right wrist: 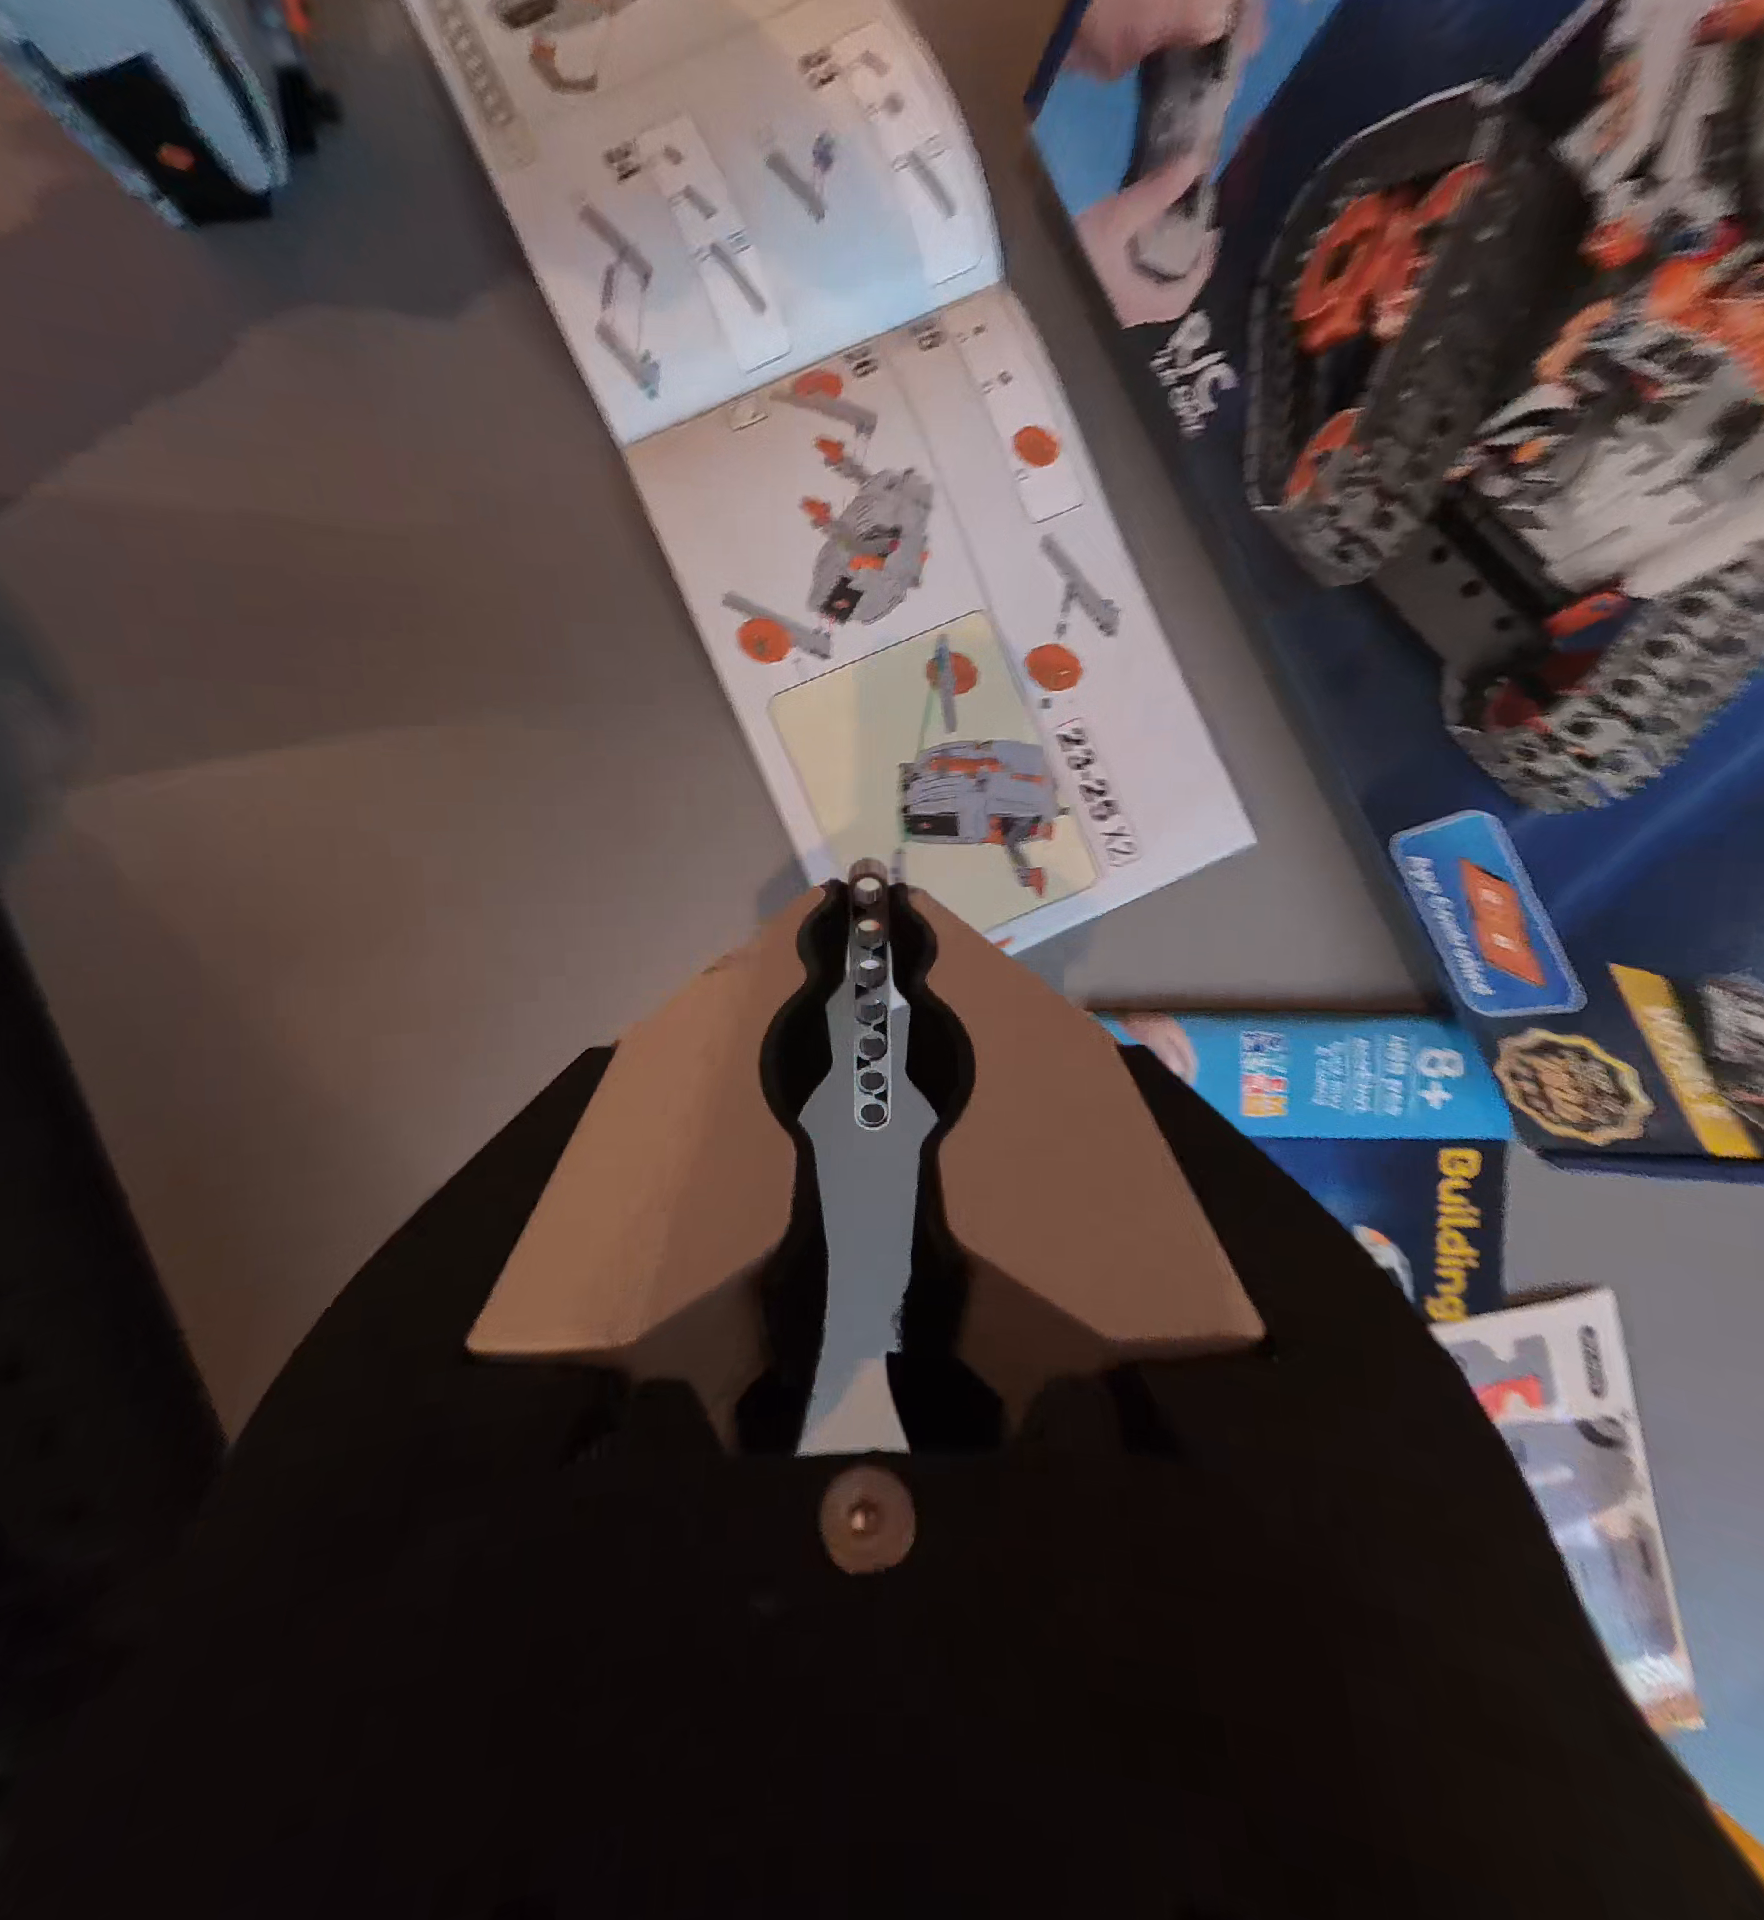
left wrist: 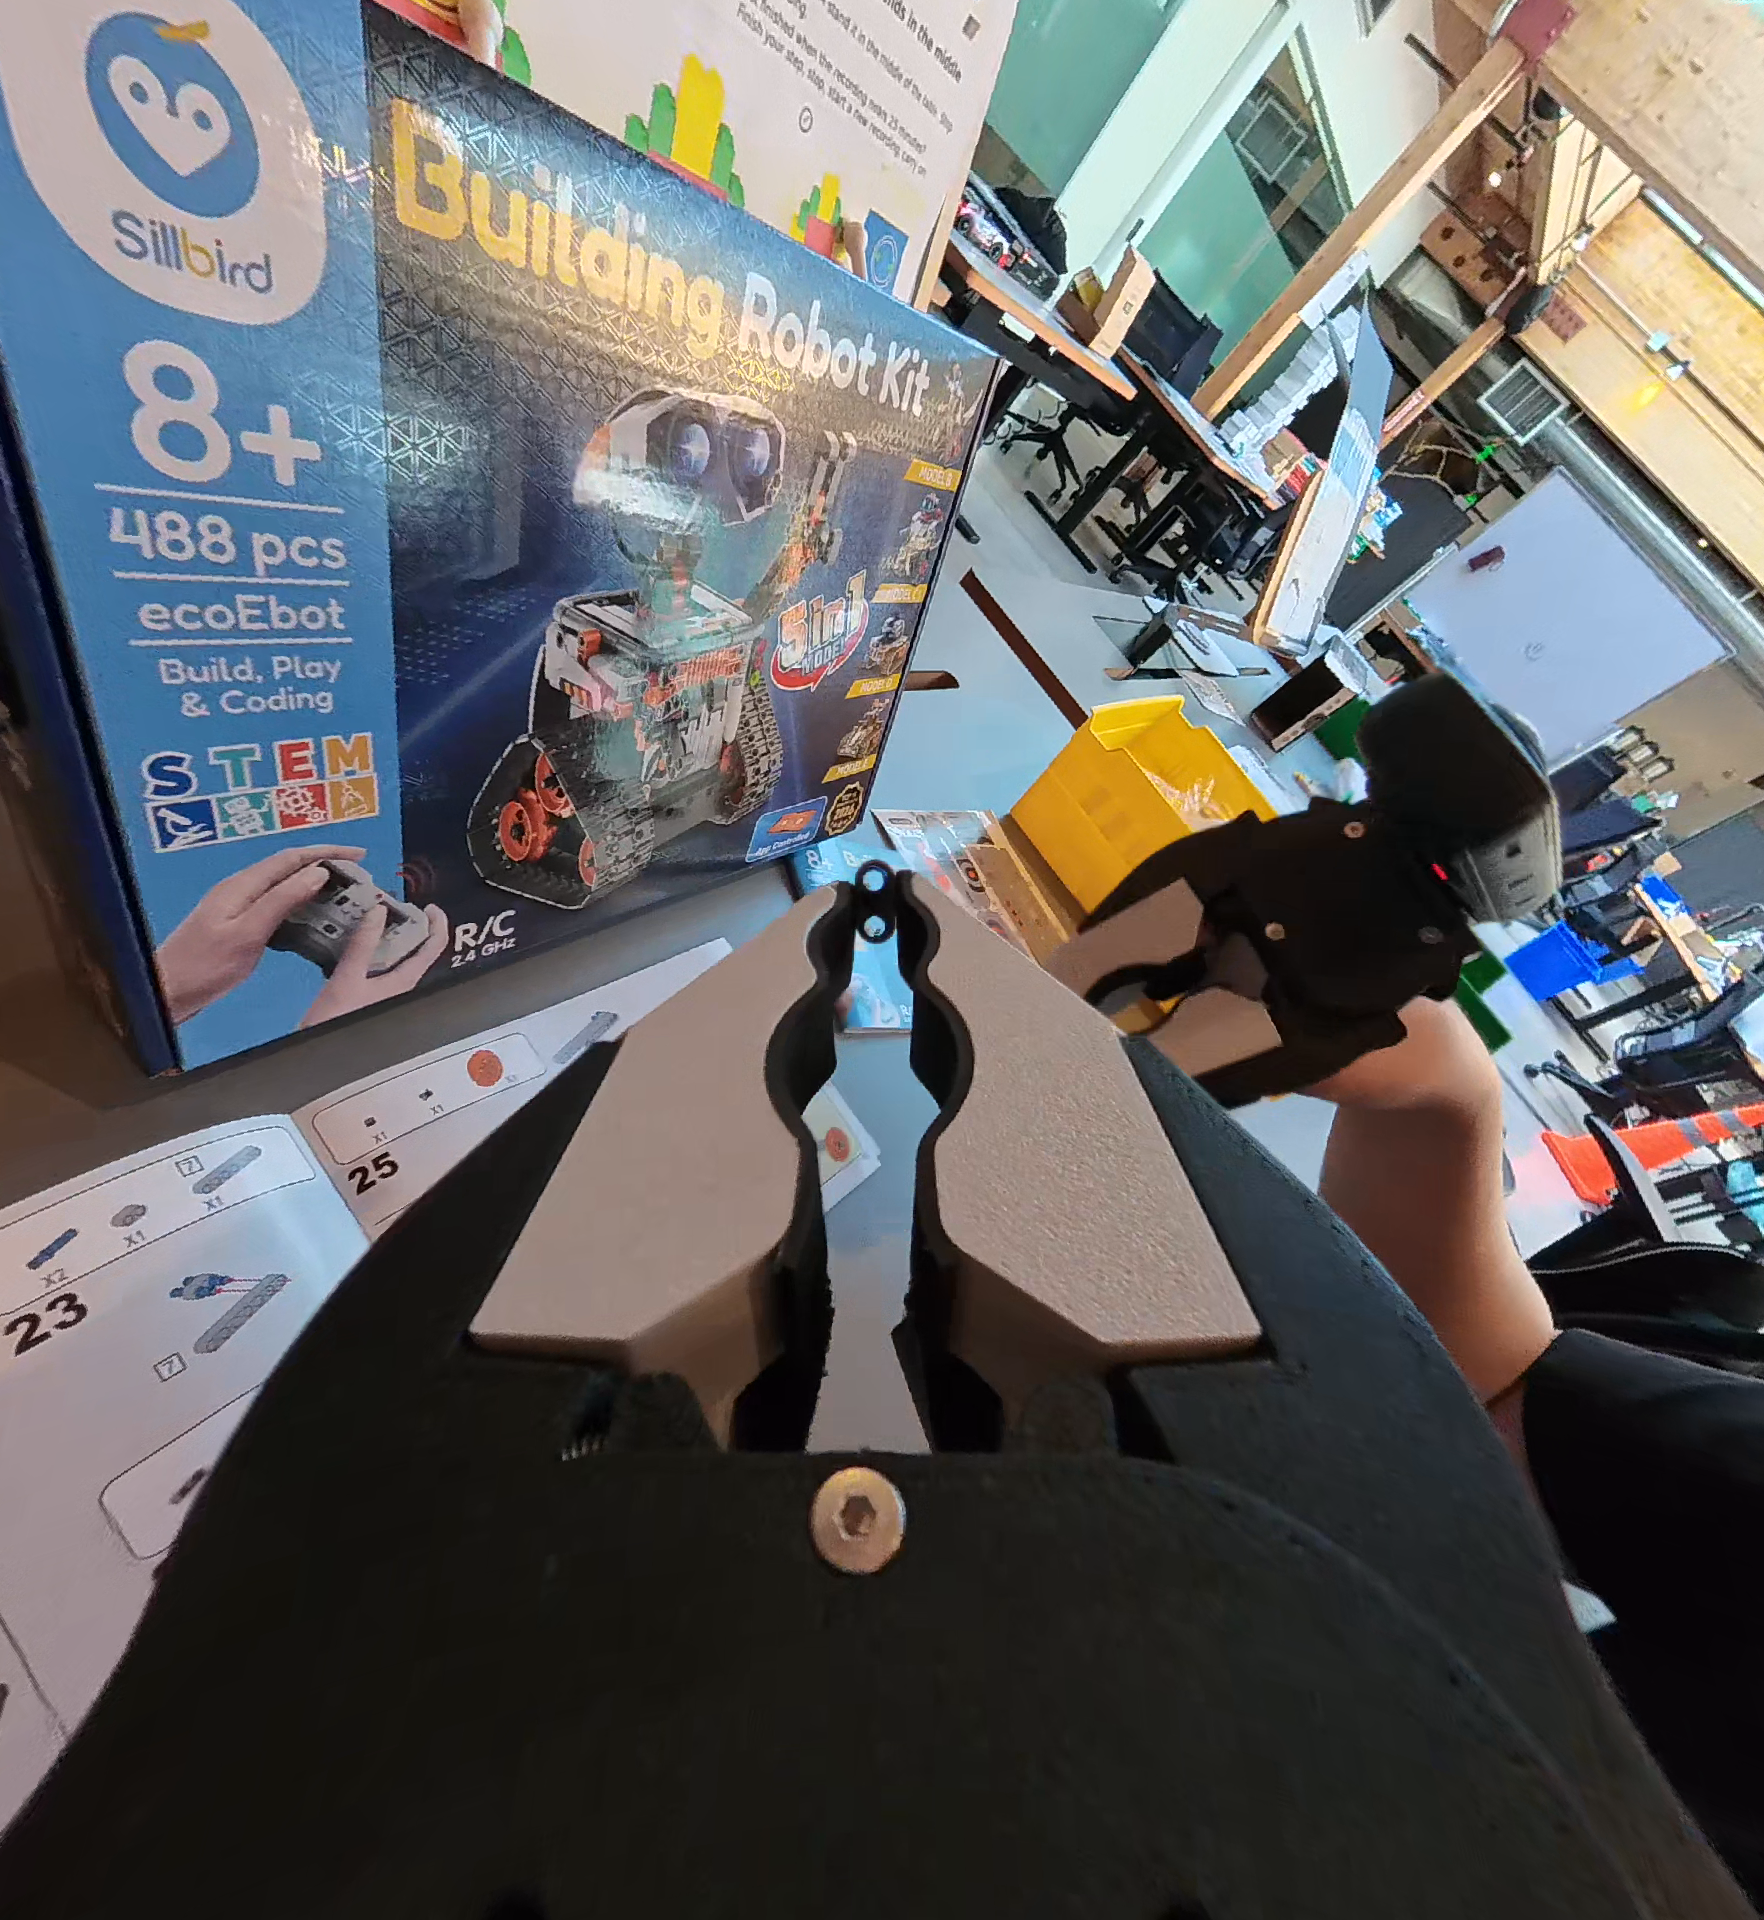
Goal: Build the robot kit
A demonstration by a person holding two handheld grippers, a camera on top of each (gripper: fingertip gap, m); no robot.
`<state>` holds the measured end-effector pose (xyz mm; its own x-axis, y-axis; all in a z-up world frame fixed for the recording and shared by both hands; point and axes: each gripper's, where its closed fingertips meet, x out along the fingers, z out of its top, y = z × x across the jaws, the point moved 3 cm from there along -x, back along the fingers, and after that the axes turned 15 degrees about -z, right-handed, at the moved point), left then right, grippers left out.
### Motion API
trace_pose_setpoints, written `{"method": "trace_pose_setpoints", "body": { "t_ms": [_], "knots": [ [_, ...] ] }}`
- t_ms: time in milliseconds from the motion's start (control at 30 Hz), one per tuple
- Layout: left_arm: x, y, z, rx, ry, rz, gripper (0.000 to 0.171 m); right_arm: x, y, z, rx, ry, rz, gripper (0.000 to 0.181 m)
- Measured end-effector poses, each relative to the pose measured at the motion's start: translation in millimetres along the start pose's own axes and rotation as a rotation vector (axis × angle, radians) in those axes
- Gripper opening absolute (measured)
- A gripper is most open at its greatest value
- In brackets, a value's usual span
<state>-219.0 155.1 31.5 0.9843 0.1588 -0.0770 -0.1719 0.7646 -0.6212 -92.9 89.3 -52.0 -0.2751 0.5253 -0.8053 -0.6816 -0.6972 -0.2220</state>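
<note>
My left gripper (left wrist: 873,902) is shut on a small black part with two holes (left wrist: 873,904), pinched at the fingertips and held above the grey table. My right gripper (right wrist: 867,904) is shut on a long grey beam with a row of holes (right wrist: 870,1023), which runs back between the fingers. The right gripper also shows in the left wrist view (left wrist: 1148,987), to the right, held by a person's hand. An open instruction booklet (right wrist: 919,582) lies on the table under both grippers; it also shows in the left wrist view (left wrist: 130,1247).
A large blue robot kit box (left wrist: 504,520) stands upright behind the booklet, and shows in the right wrist view (right wrist: 1543,520). A yellow bin (left wrist: 1138,790) sits at the right. More booklets (right wrist: 1377,1143) lie on the grey table (right wrist: 338,727). There is about 15 centimetres between the tips of the two grippers.
</note>
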Motion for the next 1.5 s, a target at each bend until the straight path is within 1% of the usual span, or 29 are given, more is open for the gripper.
{"method": "trace_pose_setpoints", "body": {
  "t_ms": [67,200,300,400,567,667,733,800,867,967,1067,1133,1200,1233,1267,1300,1333,1367,1400,1433,1467,1500],
  "knots": [
    [-2.2,1.1,0.2,0.01,0.009,0.019,0.005,4.4,20.4,-3.9,-0.075,0.037,0.082,0.005],
    [-8.2,3.3,1.9,0.023,0.015,0.048,0.005,19.7,64.1,-16.4,-0.311,0.112,0.198,0.005],
    [-15.0,5.7,5.2,0.026,0.002,0.066,0.005,28.0,88.2,-14.0,-0.382,0.117,0.252,0.006],
    [-20.1,5.4,8.4,0.023,-0.015,0.064,0.005,33.7,101.8,-14.3,-0.455,0.109,0.266,0.005],
    [-23.6,5.3,11.5,0.029,-0.033,0.063,0.005,37.0,108.2,-17.5,-0.504,0.117,0.275,0.005],
    [-22.8,4.9,14.8,0.033,-0.068,0.048,0.005,32.7,105.0,-21.9,-0.523,0.128,0.284,0.006],
    [-27.2,4.9,20.4,0.044,-0.112,0.052,0.005,27.0,92.1,-29.1,-0.51,0.156,0.266,0.005],
    [-34.0,3.8,26.7,0.05,-0.163,0.054,0.005,18.6,73.4,-39.5,-0.444,0.227,0.234,0.006],
    [-36.5,0.3,28.4,0.042,-0.172,0.031,0.005,9.6,58.2,-46.9,-0.389,0.265,0.201,0.006],
    [-31.1,-3.3,25.4,0.033,-0.147,0.002,0.005,6.7,58.0,-36.6,-0.388,0.189,0.196,0.005],
    [-21.9,-4.2,19.9,0.029,-0.113,-0.01,0.006,16.8,75.3,-26.5,-0.442,0.146,0.225,0.006],
    [-18.3,-5.9,19.3,0.037,-0.111,-0.014,0.006,28.4,93.1,-6.2,-0.471,0.067,0.204,0.005],
    [-23.6,-5.2,25.4,0.085,-0.144,0.033,0.005,29.1,125.2,22.8,-0.477,-0.089,0.244,0.005],
    [-29.5,-5.3,30.2,0.119,-0.169,0.067,0.005,26.2,136.5,32.0,-0.483,-0.139,0.252,0.005],
    [-38.3,-5.0,36.3,0.157,-0.201,0.112,0.005,24.0,134.6,34.7,-0.5,-0.142,0.211,0.005],
    [-50.5,-4.3,43.7,0.201,-0.245,0.173,0.006,22.3,114.3,33.1,-0.506,-0.111,0.107,0.005],
    [-65.0,-4.8,51.6,0.244,-0.297,0.232,0.005,18.4,74.2,28.6,-0.462,-0.066,-0.055,0.005],
    [-79.8,-6.6,58.6,0.276,-0.348,0.277,0.005,9.5,21.8,18.5,-0.34,-0.005,-0.218,0.005],
    [-92.9,-8.8,63.9,0.293,-0.388,0.303,0.005,-3.5,-29.3,0.9,-0.148,0.063,-0.325,0.006],
    [-103.0,-10.3,67.3,0.295,-0.411,0.316,0.005,-17.6,-71.4,-20.4,0.072,0.104,-0.385,0.005],
    [-109.7,-10.3,69.0,0.286,-0.423,0.318,0.005,-31.1,-100.2,-40.6,0.258,0.117,-0.412,0.005],
    [-113.1,-9.5,69.6,0.271,-0.43,0.31,0.005,-43.1,-116.5,-56.5,0.361,0.119,-0.429,0.006]
  ]
}}
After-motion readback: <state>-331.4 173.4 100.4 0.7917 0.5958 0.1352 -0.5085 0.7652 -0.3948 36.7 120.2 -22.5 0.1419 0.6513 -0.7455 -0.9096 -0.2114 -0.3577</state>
